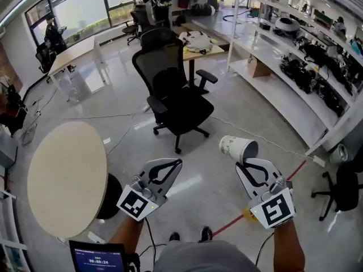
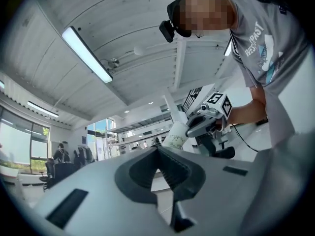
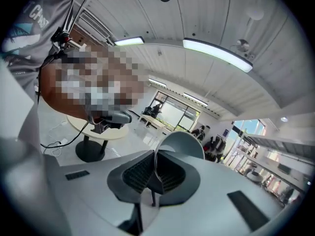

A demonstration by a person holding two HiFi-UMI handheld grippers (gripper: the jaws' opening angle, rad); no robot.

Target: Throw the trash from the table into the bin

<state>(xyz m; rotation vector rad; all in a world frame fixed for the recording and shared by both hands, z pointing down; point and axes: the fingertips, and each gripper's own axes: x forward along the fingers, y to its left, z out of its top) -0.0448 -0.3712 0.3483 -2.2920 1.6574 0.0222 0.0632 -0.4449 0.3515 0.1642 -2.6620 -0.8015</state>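
Note:
A white paper cup (image 1: pixel 238 149) with faint print hangs on its side above the floor, its mouth facing right. My right gripper (image 1: pixel 245 164) is shut on its rim. In the right gripper view the cup's wall (image 3: pixel 183 142) rises just past the closed jaws of the right gripper (image 3: pixel 155 154). My left gripper (image 1: pixel 177 162) is shut with nothing in it, level with the right one and to its left. The left gripper view looks upward over the left gripper's (image 2: pixel 158 150) closed jaws at the cup (image 2: pixel 173 135) and the person. No bin shows in any view.
A round beige table (image 1: pixel 65 177) on a black base stands at the left, its top bare. A black office chair (image 1: pixel 173 95) stands ahead on the grey floor. A red tape line (image 1: pixel 232 224) crosses the floor near the person's feet. White shelving (image 1: pixel 295 67) runs along the right.

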